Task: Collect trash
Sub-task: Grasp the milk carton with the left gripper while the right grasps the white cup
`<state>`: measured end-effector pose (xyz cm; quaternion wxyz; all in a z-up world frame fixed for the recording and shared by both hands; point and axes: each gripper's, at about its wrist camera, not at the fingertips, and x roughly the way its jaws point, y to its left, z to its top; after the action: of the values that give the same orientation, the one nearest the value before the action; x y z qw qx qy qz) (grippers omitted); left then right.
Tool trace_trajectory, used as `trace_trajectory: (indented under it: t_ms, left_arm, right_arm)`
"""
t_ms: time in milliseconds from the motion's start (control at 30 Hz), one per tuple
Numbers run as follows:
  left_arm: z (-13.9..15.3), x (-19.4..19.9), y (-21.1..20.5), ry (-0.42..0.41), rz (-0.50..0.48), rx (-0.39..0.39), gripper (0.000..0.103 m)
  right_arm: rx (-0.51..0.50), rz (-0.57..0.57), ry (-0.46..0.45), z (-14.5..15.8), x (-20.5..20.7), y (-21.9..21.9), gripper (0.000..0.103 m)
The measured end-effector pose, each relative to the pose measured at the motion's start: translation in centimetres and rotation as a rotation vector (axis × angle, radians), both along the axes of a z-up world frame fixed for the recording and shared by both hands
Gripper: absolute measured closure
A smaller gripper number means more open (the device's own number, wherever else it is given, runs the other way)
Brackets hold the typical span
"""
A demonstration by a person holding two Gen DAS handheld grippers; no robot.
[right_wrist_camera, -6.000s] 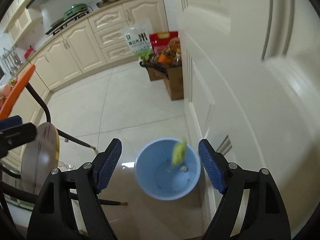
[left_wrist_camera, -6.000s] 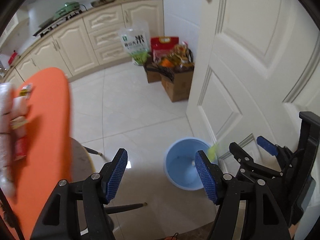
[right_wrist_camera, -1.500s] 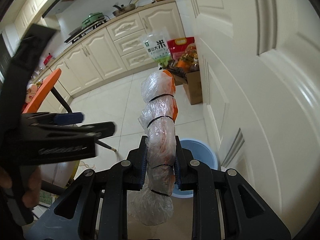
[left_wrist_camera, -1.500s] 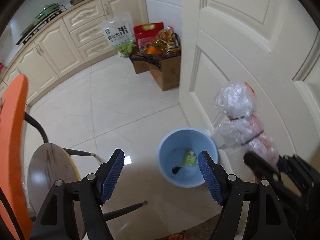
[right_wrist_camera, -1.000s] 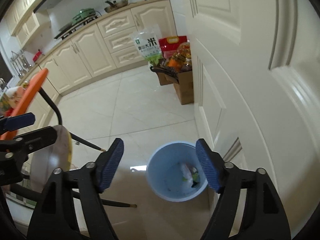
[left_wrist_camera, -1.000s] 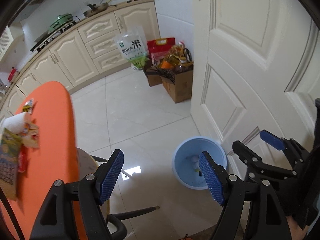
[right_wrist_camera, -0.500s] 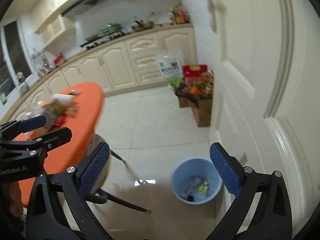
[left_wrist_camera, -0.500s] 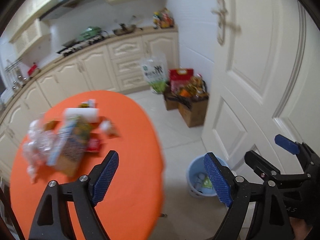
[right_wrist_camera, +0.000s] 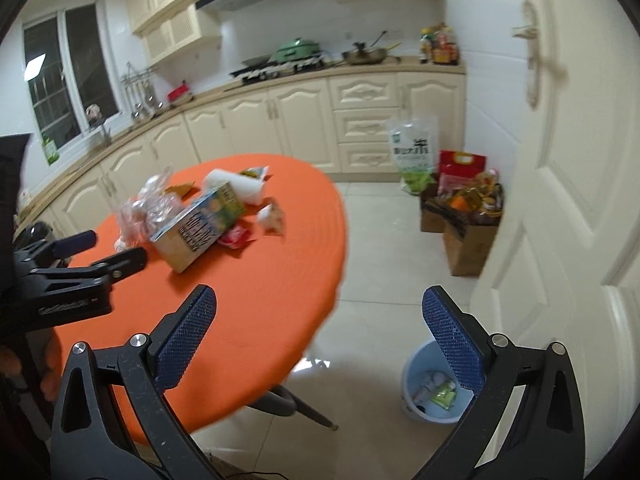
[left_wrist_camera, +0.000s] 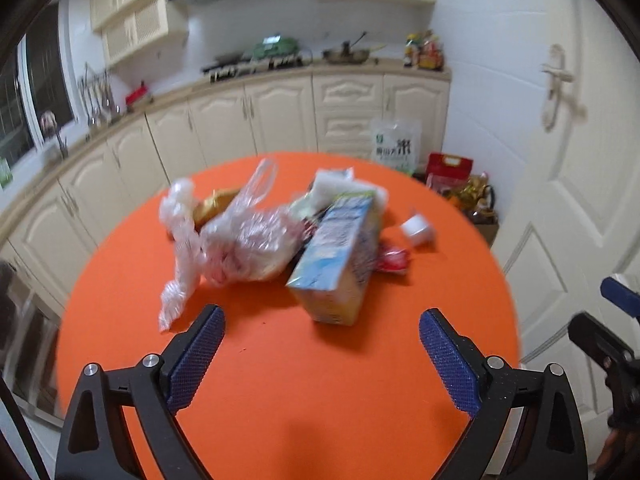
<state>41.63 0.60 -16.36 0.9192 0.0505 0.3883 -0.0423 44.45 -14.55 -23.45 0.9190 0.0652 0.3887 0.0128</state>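
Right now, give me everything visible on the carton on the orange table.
The carton is a rectangular paperboard box, blue and white printed on the broad face with yellow-green toward one end; the print is too blurred to read. It lies on its side on the round orange table, one short end toward the left gripper. A clear plastic bag presses against one long side, a red wrapper lies at the other, and a paper towel roll sits behind. Neither gripper touches it.

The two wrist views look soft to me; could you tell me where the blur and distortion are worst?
Left wrist view: the trash on the orange table is motion-smeared, notably the carton and plastic bag; the left gripper stays sharp. Right wrist view: the table edge is smeared, the door bows from fisheye.
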Motion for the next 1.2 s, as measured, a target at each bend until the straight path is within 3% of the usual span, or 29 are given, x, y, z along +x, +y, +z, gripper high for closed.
trace_trajectory:
  t_ms: [133, 300, 367, 433, 533, 800, 833, 867, 900, 1100, 1167, 1200]
  left_arm:
    - [-2.5, 2.0, 1.1, 0.058, 0.019, -0.014, 0.007]
    - [-3.3, 4.5, 1.0, 0.107, -0.002, -0.044, 0.008]
    - [-4.1, 4.8, 1.3, 0.123, -0.013, -0.038, 0.016]
    - [-4.1, 4.9, 1.8, 0.133, -0.02, -0.036, 0.052]
    - [-3.3, 4.2, 4.0, 0.161, -0.062, -0.133, 0.068]
    - [-0.8, -0.8, 7.8, 0.083, -0.06, -0.136, 0.069]
    - [-0.7, -1.1, 8.2, 0.08, -0.061, -0.139, 0.069]
    - [-0.5, -1.7, 8.8, 0.077, -0.058, -0.14, 0.069]
    - [-0.8, -2.2, 8.4, 0.074, -0.054, -0.137, 0.069]
    - [-0.5, -4.1, 8.6, 0.073, -0.043, -0.125, 0.069]
    - [-0.2, -3.3, 7.4, 0.08, -0.04, -0.123, 0.069]
    - [-0.3, -3.6, 7.4, 0.083, -0.037, -0.114, 0.069]
  right_arm:
    - [-0.008, 0.023, 0.036, -1.6, 2.1, 1.3, 0.0]
    - [-0.036, 0.033, 0.055, -2.7, 4.8, 1.7, 0.0]
    - [-0.044, 0.037, 0.063, -3.1, 6.1, 1.8, 0.0]
    - [-0.054, 0.046, 0.065, -3.4, 7.3, 1.9, 0.0]
    - [-0.055, 0.069, 0.077, -4.0, 9.5, 2.5, 0.0]
    - [-0.105, 0.128, 0.112, -6.1, 14.1, 4.7, 0.003]
    - [-0.111, 0.132, 0.122, -6.4, 14.6, 4.9, 0.008]
    - [-0.124, 0.134, 0.136, -6.5, 15.1, 5.0, 0.021]
    - [-0.134, 0.135, 0.138, -6.6, 15.5, 5.0, 0.024]
    - [-0.157, 0.153, 0.215, -7.3, 16.7, 5.5, 0.03]
    - [-0.158, 0.172, 0.221, -7.6, 16.7, 5.8, 0.051]
    - [-0.154, 0.173, 0.219, -7.5, 16.7, 5.9, 0.056]
